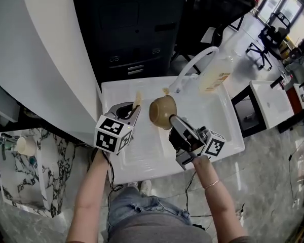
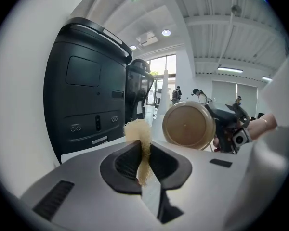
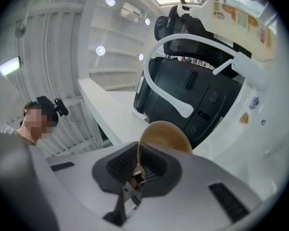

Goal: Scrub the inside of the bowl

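In the head view, the brown bowl (image 1: 162, 112) is held on its side at frame centre, above the white tray (image 1: 228, 135), by the right gripper (image 1: 172, 120). The left gripper (image 1: 133, 111) is seen just to its left.

In the left gripper view, a tan sponge (image 2: 140, 138) is clamped between the jaws.

In the right gripper view, the bowl's rim is pinched between the jaws.

Brown bowl (image 1: 161, 111) in right tongs (image 1: 171, 118), tan sponge (image 1: 138, 98) in left tongs (image 1: 136, 108), over white tray (image 1: 224, 128).

an open office or lab: office chairs (image 1: 267, 37), white desks (image 1: 271, 101), big black machine (image 1: 134, 24).
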Available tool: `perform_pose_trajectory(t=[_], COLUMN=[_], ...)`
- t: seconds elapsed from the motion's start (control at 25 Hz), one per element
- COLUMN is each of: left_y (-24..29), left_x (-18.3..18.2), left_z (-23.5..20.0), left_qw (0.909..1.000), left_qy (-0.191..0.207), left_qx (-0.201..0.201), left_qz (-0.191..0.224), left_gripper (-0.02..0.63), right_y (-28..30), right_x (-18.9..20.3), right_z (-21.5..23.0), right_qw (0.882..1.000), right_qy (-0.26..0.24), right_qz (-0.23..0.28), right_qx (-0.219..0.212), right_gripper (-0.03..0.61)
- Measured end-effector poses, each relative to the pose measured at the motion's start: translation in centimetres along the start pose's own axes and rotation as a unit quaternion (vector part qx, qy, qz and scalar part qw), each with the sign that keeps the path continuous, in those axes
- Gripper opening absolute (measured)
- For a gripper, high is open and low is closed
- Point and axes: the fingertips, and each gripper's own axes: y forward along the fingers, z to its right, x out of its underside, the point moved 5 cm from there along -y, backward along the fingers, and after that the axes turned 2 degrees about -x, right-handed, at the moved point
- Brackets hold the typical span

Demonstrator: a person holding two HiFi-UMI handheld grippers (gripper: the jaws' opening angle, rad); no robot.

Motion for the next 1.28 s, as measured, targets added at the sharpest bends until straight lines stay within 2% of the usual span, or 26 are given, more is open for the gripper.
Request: perform_pose_trajectory(t=[0.12,0.32,0.56,0.84,1.0,1.28], left_y=[1.1,2.1,2.1,1.4,0.8,-0.5], left_x=[0.1,0.2,-0.1,0.4,0.8,1.6], left_z=[0.0,0.1,0.6,1.8,2.3,3.1], left_qw=[1.0,0.9999,0.9991,0.9966,0.9963,0.9959], left_qy=[-0.005,0.01,0.004,-0.001,-0.006,-0.015], left_qx=[-0.001,0.002,0.037,0.076,0.078,0.082], left_qz=[0.004,0.003,0.02,0.032,0.034,0.034], left_gripper=[0.044,0.044,0.044,0.044,0.044,0.044], right_y=[0.4,1.3,1.5,1.6,1.7,1.2], right_x=[0.1,0.0,-0.8,-0.7,-0.6,0.0], right_z=[0.0,-0.4,-0.7,-0.2,-0.2,0.6], right_qw=[1.0,0.997,0.991,0.984,0.98,0.971], right_qy=[0.016,0.055,0.096,0.126,0.139,0.164], right_qz=[0.009,0.036,0.068,0.101,0.115,0.161], right_qx=[-0.013,-0.038,-0.069,-0.078,-0.085,-0.072], right_gripper=[0.021,0.021,0.021,0.021,0.021,0.021])
